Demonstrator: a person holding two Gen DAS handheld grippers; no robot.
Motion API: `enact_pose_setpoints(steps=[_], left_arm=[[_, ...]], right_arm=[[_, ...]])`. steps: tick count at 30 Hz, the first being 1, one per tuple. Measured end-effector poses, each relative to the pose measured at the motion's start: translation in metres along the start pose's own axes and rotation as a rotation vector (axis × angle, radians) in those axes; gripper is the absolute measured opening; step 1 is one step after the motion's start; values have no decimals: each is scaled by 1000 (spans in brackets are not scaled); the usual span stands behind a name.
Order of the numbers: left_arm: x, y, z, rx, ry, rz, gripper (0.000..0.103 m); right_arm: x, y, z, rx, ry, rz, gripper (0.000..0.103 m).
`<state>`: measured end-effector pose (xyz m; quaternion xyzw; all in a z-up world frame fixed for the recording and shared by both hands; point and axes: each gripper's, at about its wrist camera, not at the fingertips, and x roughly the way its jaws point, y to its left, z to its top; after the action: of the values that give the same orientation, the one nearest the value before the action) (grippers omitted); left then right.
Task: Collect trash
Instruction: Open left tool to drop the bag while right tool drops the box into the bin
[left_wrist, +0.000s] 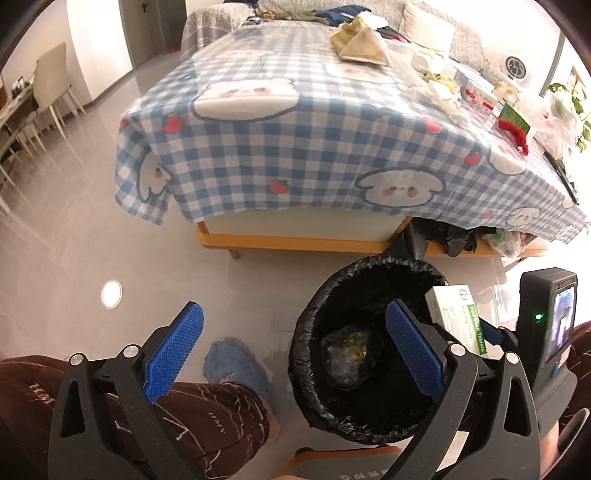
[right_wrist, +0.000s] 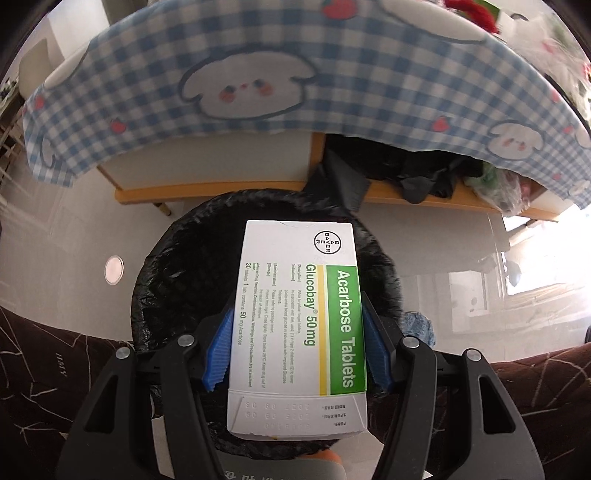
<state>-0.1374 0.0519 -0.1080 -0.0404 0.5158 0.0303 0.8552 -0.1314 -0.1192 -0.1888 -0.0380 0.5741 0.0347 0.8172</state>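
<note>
Cardboard sits tight between the blue pads of the right gripper (right_wrist: 295, 354): a white and green tablet box (right_wrist: 297, 325) printed "Acarbose Tablets", clamped by its two long sides, its far end poking out well past the fingertips. Directly below and beyond the box gapes the bin (right_wrist: 177, 280), lined with a black bag; the box hangs over its mouth, apart from the liner. Brown patterned trousers (right_wrist: 44, 373) flank the gripper on both sides.

The left gripper (left_wrist: 291, 354) has its jaws spread wide with nothing between them. Under its right finger lies the same bin (left_wrist: 369, 369), with a crumpled clear wrapper (left_wrist: 347, 354) down at the bottom. Just right of that finger the tablet box (left_wrist: 458, 314) shows again, and further right the body of the other gripper with a small lit screen (left_wrist: 561, 317). Below the left finger a blue slipper (left_wrist: 232, 362) rests on the pale glossy floor (left_wrist: 74, 240).

Beyond both grippers stands a low table (left_wrist: 295, 243) draped in a blue checked cloth (left_wrist: 295, 147) with cartoon puppies. Far on its top, to the right, lie tissues, packets and a red and green wrapper (left_wrist: 513, 118); a brown crumpled bag (left_wrist: 362, 44) sits further back.
</note>
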Motion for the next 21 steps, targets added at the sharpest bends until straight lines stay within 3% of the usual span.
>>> enact_pose_setpoints(steps=[12, 15, 21], left_arm=[[15, 19, -15, -11, 60, 17, 97], [17, 20, -16, -8, 69, 18, 97], [20, 17, -18, 4, 77, 20, 97]], right_arm=[[13, 35, 0, -56, 2, 28, 59], [12, 41, 0, -77, -12, 29, 76], [10, 42, 0, -91, -16, 44, 88]])
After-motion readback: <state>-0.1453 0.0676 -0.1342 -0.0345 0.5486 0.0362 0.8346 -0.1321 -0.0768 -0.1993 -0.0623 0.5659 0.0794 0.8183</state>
